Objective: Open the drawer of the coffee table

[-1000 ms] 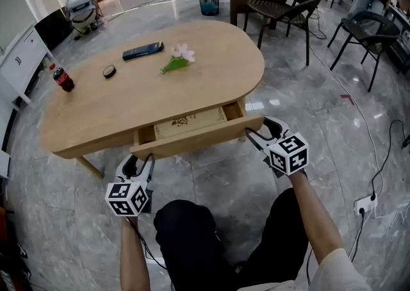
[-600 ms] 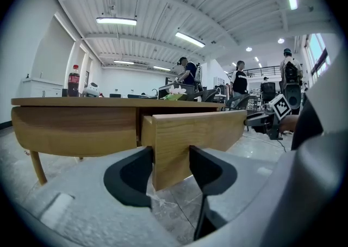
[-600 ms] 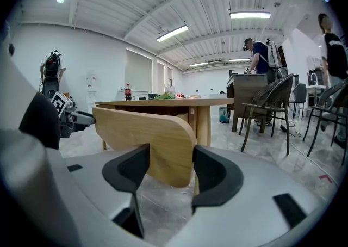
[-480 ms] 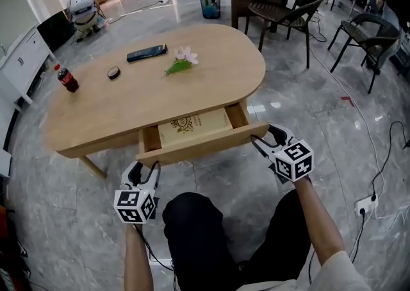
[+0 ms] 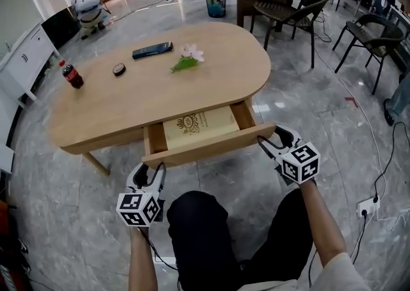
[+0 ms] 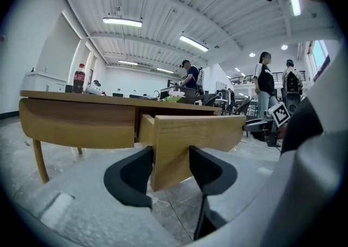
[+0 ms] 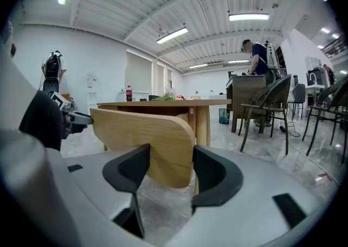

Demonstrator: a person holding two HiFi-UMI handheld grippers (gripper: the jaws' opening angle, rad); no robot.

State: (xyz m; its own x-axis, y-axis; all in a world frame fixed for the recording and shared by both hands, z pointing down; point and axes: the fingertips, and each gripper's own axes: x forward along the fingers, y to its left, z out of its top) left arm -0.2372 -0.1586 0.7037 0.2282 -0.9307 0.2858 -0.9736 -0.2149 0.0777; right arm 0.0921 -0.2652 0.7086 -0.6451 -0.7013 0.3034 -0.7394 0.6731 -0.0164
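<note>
The oval wooden coffee table (image 5: 128,100) has its drawer (image 5: 208,145) pulled out toward me, with a tan printed sheet (image 5: 200,123) lying inside. My left gripper (image 5: 149,169) is shut on the left end of the drawer front (image 6: 190,131), one jaw on each face of the panel. My right gripper (image 5: 272,139) is shut on the rounded right end of the drawer front (image 7: 157,137) in the same way. The left gripper view (image 6: 169,153) and the right gripper view (image 7: 169,150) both show black pads pressed against the wood.
On the tabletop lie a cola bottle (image 5: 72,75), a round black object (image 5: 119,69), a phone (image 5: 152,50) and a flower (image 5: 187,58). Dark chairs (image 5: 291,1) stand behind and to the right. A power strip (image 5: 366,205) lies on the floor; my knee (image 5: 198,219) is below the drawer.
The drawer has slid farther out of the table toward me. Both grippers have moved back with its front panel.
</note>
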